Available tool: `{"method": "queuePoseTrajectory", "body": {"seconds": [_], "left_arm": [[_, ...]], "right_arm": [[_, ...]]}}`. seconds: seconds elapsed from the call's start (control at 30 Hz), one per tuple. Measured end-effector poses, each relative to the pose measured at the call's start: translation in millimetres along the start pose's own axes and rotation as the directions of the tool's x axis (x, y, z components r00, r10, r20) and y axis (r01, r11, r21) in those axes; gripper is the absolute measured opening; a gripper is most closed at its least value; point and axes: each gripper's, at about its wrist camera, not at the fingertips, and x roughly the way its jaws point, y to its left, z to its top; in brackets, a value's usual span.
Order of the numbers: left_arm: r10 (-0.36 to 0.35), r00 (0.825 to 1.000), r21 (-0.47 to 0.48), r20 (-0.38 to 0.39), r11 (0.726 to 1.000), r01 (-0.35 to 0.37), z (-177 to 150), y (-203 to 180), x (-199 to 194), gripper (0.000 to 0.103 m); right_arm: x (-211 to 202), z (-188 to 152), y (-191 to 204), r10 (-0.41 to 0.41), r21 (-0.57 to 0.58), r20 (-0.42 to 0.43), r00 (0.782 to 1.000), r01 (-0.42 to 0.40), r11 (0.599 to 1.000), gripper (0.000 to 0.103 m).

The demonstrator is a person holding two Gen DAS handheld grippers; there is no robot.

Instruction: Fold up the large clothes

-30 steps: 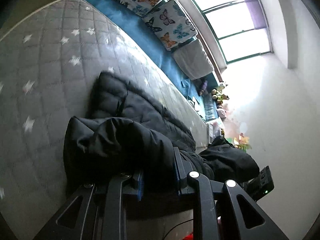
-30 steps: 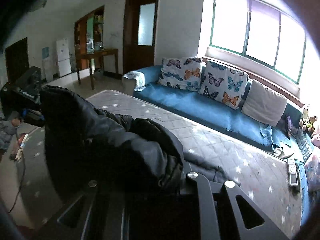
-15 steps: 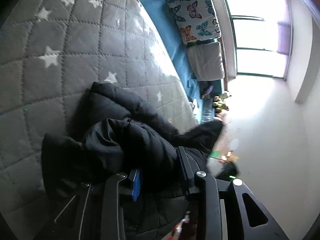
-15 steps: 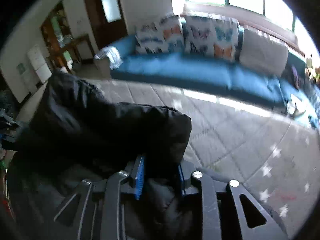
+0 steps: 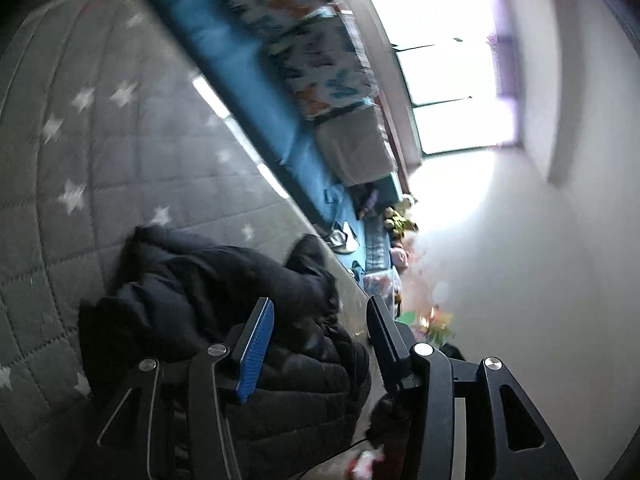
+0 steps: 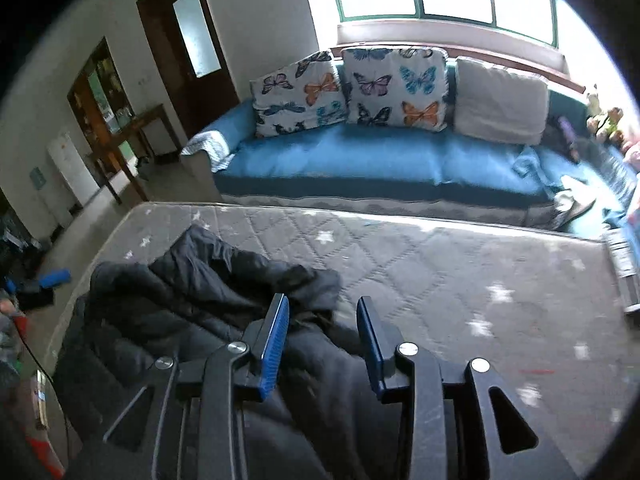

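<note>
A black puffer jacket (image 5: 224, 292) lies bunched on the grey star-patterned mattress (image 5: 100, 152). My left gripper (image 5: 320, 320) is open and empty, just above the jacket's folded bulk. In the right wrist view the same jacket (image 6: 192, 304) lies in a heap at the mattress's (image 6: 460, 272) near left corner. My right gripper (image 6: 322, 324) is open and empty, hovering over the jacket's right edge.
A blue sofa (image 6: 360, 160) with butterfly cushions (image 6: 396, 88) and a grey cushion (image 6: 500, 100) runs along the mattress's far side under a bright window. A remote (image 6: 624, 268) lies at the mattress's right edge. Clutter sits on the floor at left (image 6: 36, 284).
Both grippers were shut on the jacket and holding it up. They lowered it onto the mattress, opened, and let it go; the jacket now lies bunched below them.
</note>
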Motion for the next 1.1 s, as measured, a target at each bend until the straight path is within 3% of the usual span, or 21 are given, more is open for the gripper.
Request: {"method": "queuePoseTrajectory", "body": {"seconds": [0.1,0.17,0.3,0.43,0.47,0.5,0.6,0.7,0.8,0.93,1.03,1.1], "left_arm": [[-0.025,0.999,0.053,-0.041,0.998,0.027,-9,-20,16,0.051],[-0.022,0.996,0.070,-0.090,0.997,0.028,-12,-25,41,0.050],[0.041,0.988,0.083,-0.152,0.996,-0.029,-17,-19,87,0.049],[0.094,0.982,0.018,-0.166,0.996,-0.092,-7,8,121,0.049],[0.105,0.979,0.002,-0.173,0.994,-0.106,-6,15,126,0.046],[0.122,0.977,-0.005,-0.176,0.992,-0.125,-4,21,132,0.035],[0.135,0.971,-0.049,-0.195,0.988,-0.147,-2,42,146,0.026],[0.126,0.972,-0.060,-0.198,0.988,-0.140,0,49,153,0.026],[0.143,0.971,-0.005,-0.193,0.989,-0.147,1,40,151,0.026],[0.149,0.972,0.057,-0.184,0.988,-0.140,-9,20,138,0.027],[0.156,0.973,0.125,-0.171,0.983,-0.136,-17,5,113,0.031],[0.170,0.972,0.150,-0.162,0.978,-0.145,-24,-5,101,0.039]], "right_arm": [[-7,-12,-3,-0.019,-0.001,-0.052,0.998,0.019,1.000,0.039],[-3,-21,-6,0.012,-0.007,-0.073,0.997,-0.013,1.000,0.039],[15,-34,-13,0.013,-0.006,-0.095,0.995,-0.014,1.000,0.039],[42,-41,-28,-0.014,0.010,-0.141,0.990,0.016,1.000,0.038],[47,-41,-30,-0.020,0.014,-0.151,0.988,0.023,1.000,0.037],[50,-41,-31,-0.029,0.019,-0.158,0.987,0.032,0.999,0.037],[62,-40,-31,-0.061,0.023,-0.170,0.983,0.066,0.998,0.037],[59,-38,-30,-0.071,0.005,-0.177,0.982,0.073,0.997,0.036],[40,-27,-17,-0.105,-0.023,-0.142,0.984,0.103,0.994,0.036],[28,-21,14,-0.017,-0.048,-0.108,0.994,0.012,0.999,0.039],[45,-27,43,0.014,-0.109,-0.143,0.990,-0.030,0.994,0.039],[71,-35,52,-0.030,-0.129,-0.216,0.976,0.002,0.992,0.039]]}}
